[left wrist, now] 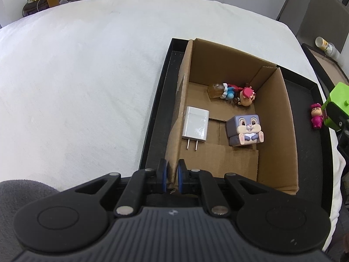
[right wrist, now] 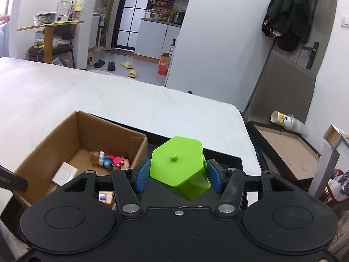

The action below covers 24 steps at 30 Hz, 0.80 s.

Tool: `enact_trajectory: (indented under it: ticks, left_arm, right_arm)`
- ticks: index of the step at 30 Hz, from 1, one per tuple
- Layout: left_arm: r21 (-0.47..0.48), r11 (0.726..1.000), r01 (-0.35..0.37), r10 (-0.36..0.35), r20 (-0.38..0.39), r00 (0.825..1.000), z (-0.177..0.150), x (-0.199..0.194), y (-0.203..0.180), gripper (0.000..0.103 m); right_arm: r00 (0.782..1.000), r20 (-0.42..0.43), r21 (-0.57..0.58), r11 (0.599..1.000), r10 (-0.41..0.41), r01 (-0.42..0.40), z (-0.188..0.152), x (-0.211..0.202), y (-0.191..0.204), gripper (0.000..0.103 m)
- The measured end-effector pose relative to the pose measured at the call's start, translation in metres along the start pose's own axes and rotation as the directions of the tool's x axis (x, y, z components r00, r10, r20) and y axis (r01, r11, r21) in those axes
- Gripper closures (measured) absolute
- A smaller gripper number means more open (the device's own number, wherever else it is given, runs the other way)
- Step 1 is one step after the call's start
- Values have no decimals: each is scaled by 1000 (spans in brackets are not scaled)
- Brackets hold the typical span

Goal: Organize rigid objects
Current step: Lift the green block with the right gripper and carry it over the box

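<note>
My left gripper (left wrist: 172, 175) pinches the cardboard box (left wrist: 272, 118) wall, nearly closed; right gripper (right wrist: 177, 178) spread wide, clamping green container (right wrist: 180, 166); bare tray (left wrist: 305, 135) beyond

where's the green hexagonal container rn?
The green hexagonal container sits between the right tongs, held above the black tray, just right of the cardboard box. In the left wrist view it shows at the far right edge.

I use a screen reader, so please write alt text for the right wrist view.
The right gripper holds a lime-green hexagonal lidded container between its blue-padded jaws. To its left stands an open cardboard box holding small toy figures and a white charger, on a white-covered surface.
</note>
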<state>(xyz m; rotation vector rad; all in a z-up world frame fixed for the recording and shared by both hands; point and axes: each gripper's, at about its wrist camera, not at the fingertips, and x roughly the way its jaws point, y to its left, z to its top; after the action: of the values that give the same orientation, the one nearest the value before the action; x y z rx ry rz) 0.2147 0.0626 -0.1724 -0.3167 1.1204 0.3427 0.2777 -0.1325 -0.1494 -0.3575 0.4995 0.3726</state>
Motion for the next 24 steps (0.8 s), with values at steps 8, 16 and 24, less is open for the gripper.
enact_trajectory:
  ticks: [8,16,24]
  left_arm:
    - [-26,999,26,-26,0,1000,0,0,6,94]
    - [-36,999,38,-38,11,999,-3,-1,8,94]
    - [-68,995,69,-69,10,998,-3,-1,15,93]
  right_arm:
    - [1000,4,-16,1000,15,-15,12,-6,16,48]
    - [998,18,-21,998,61,-60,25,-8,33,48]
    - [989,15,-30,989,146,-146,41,-4,55,48]
